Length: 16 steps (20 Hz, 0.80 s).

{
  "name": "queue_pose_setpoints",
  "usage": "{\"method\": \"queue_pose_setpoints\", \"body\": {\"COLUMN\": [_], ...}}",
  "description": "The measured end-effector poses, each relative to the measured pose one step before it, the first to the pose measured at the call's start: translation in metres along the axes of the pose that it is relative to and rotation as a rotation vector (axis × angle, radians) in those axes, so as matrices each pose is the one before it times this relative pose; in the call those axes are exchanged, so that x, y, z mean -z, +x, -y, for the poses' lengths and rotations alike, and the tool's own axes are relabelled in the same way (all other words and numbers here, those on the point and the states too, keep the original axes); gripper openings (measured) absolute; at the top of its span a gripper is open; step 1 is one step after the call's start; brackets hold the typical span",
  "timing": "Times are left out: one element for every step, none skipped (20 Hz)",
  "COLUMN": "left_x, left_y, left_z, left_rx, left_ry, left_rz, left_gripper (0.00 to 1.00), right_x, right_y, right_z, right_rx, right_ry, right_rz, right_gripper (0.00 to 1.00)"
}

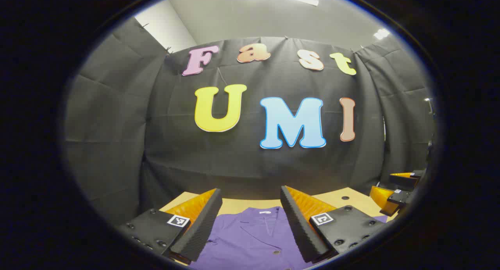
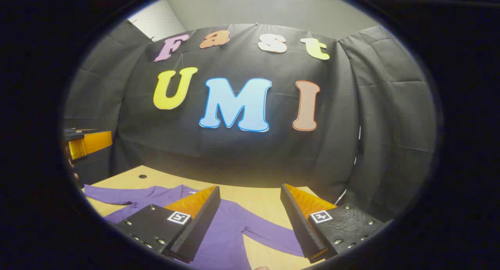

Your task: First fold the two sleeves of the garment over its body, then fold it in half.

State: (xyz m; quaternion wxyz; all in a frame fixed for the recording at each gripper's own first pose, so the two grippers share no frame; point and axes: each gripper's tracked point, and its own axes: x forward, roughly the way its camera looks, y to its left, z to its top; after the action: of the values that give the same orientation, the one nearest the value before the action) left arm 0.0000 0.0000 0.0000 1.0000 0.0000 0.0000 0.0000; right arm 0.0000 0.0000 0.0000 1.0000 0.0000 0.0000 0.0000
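Left tool (image 1: 250, 197) and right tool (image 2: 250, 194) gape wide, empty, above one purple shirt (image 1: 254, 238) on table (image 2: 258, 203)

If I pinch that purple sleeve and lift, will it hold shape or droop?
Likely droop: the purple garment lies flat and thin on the wooden table, so its sleeve should hang limp. Probably light. It may slide on the smooth tabletop.

Open table (image 2: 261, 201) around shirt (image 2: 230, 227) — booth wall (image 2: 242, 152) behind.

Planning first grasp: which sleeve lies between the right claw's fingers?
The sleeve running out from the purple shirt between the right claw fingers; the other sleeve lies far left.
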Motion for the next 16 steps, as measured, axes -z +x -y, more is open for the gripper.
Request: {"method": "queue_pose_setpoints", "body": {"left_x": [-0.00098, 0.00032, 0.00141, 0.00162, 0.00043, 0.00054, -0.00024, 0.00142, -0.00006, 0.00072, 0.00096, 0.00000, 0.00130, 0.00040, 0.00092, -0.00008], "left_y": [0.00095, 0.00052, -0.00044, 0.00116, 0.00017, 0.00182, 0.00217, -0.00039, 0.00111, 0.00140, 0.00002, -0.00100, -0.00022, -0.00020, -0.00021, -0.00006], "left_z": [-0.00304, -0.00292, -0.00199, -0.00141, -0.00074, -0.00030, 0.00100, 0.00177, 0.00227, 0.00214, 0.00186, -0.00042, 0.00087, 0.00257, 0.00025, -0.00097], "left_rx": [-0.00588, -0.00528, -0.00534, -0.00351, -0.00336, -0.00128, 0.00224, 0.00472, 0.00572, 0.00543, 0.00208, -0.00229, 0.00300, 0.00272, 0.00061, -0.00002], "left_ry": [-0.00162, -0.00289, -0.00157, -0.00001, 0.00189, 0.00404, 0.00403, 0.00282, 0.00170, 0.00132, 0.00331, 0.00630, 0.00589, 0.00468, 0.00160, -0.00030], "left_rz": [0.00161, -0.00030, -0.00162, -0.00128, -0.00038, 0.00002, -0.00076, -0.00077, -0.00147, 0.00017, 0.00060, 0.00090, -0.00215, -0.00081, 0.00105, -0.00132], "left_gripper": [0.98, 0.98, 0.98, 0.97, 0.97, 0.97, 0.97, 0.98, 0.98, 0.98, 0.98, 0.97, 0.97, 0.97, 0.98, 0.97], "right_x": [0.00069, 0.00107, -0.00085, 0.00132, -0.00027, 0.00017, 0.00049, 0.00059, -0.00018, 0.00150, 0.00053, 0.00243, 0.00149, 0.00219, 0.00117, 0.00158], "right_y": [0.00134, 0.00114, 0.00073, 0.00073, 0.00098, -0.00021, -0.00002, 0.00027, 0.00036, 0.00007, -0.00076, 0.00115, 0.00026, 0.00009, 0.00089, 0.00034], "right_z": [-0.00196, -0.00268, -0.00184, -0.00070, -0.00122, -0.00101, 0.00039, 0.00081, 0.00149, 0.00173, 0.00095, 0.00132, 0.00115, -0.00159, -0.00076, -0.00088], "right_rx": [-0.00581, -0.00477, -0.00234, -0.00162, -0.00236, -0.00126, -0.00059, 0.00337, 0.00380, 0.00329, 0.00270, 0.00304, 0.00244, -0.00093, -0.00231, -0.00284], "right_ry": [0.00075, -0.00094, -0.00267, -0.00230, -0.00071, 0.00125, 0.00256, 0.00338, 0.00386, 0.00350, 0.00315, 0.00333, 0.00399, 0.00493, 0.00493, 0.00392], "right_rz": [-0.00301, -0.00224, -0.00046, -0.00143, -0.00095, -0.00102, -0.00326, -0.00330, -0.00163, -0.00305, -0.00249, -0.00459, -0.00630, -0.00545, -0.00557, -0.00296], "right_gripper": [0.96, 0.96, 0.96, 0.95, 0.96, 0.96, 0.96, 0.96, 0.96, 0.96, 0.96, 0.96, 0.96, 0.96, 0.96, 0.96]}}
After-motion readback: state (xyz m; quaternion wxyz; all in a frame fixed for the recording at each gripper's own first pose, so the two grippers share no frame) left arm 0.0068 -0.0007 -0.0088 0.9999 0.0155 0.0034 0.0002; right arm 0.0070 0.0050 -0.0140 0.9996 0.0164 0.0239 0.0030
